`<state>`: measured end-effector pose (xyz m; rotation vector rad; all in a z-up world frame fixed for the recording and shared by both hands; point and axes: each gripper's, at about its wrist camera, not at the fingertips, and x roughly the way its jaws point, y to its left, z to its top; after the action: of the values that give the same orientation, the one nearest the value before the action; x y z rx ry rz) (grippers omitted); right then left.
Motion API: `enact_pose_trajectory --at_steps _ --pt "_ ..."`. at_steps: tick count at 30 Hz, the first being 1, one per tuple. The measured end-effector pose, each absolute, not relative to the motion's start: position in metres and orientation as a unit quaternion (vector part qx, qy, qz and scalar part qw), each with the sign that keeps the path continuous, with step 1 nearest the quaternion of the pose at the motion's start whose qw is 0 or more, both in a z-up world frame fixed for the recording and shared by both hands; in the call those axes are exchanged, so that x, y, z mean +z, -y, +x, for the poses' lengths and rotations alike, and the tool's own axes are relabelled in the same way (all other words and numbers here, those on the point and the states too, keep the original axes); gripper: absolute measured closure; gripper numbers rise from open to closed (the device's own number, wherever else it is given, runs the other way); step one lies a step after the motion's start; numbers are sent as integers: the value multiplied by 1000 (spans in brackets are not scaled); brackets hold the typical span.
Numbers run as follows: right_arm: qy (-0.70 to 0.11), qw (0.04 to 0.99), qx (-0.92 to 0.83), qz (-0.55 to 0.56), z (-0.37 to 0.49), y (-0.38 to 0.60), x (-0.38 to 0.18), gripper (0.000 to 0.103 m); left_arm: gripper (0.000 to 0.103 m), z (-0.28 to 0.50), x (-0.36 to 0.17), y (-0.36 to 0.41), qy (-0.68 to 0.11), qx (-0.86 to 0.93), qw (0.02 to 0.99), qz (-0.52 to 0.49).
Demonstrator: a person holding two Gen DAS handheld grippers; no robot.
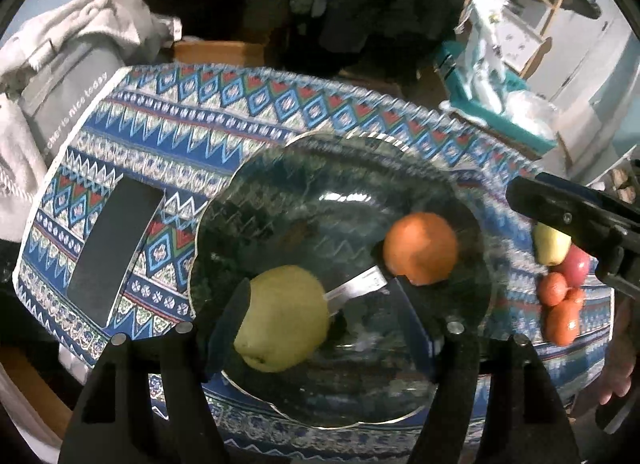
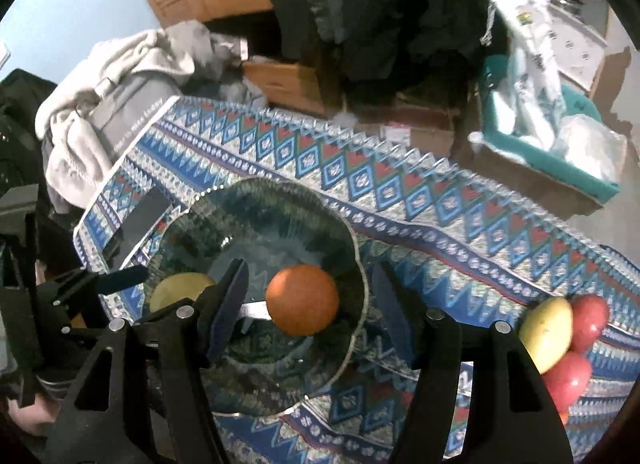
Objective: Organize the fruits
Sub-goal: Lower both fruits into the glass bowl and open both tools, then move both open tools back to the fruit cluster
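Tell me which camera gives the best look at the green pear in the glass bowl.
The left wrist view: the green pear shows almost whole in the glass bowl. In the right wrist view the pear is half hidden behind a gripper finger.

Dim indoor light; motion blur throughout; glare on glass bowl (image 1: 280,168); fisheye-bent, vignetted edges.

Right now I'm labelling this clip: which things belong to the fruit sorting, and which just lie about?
Job: scalloped glass bowl, yellow-green pear, round orange, yellow apple, red apples.
Lying about: black flat phone, grey crumpled clothes, teal plastic bin.
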<state>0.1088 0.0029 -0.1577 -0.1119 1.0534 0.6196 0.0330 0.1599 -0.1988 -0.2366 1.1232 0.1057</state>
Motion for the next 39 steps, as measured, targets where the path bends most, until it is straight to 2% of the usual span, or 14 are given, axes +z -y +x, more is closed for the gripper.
enact_pose_trajectory --at_steps 15,27,31,39 --pt "-452 848 274 -39 80 52 -100 29 23 25 -144 -119 -476 7 875 -91" --pt "-433 865 253 -25 69 107 -79 28 23 28 -120 -79 -463 -29 882 -78" --pt "-429 870 243 -14 67 130 -73 28 18 29 -112 -64 -456 -39 887 -69" --pt "-419 882 217 -1 65 173 -64 26 17 33 -104 -34 -449 -61 890 -49"
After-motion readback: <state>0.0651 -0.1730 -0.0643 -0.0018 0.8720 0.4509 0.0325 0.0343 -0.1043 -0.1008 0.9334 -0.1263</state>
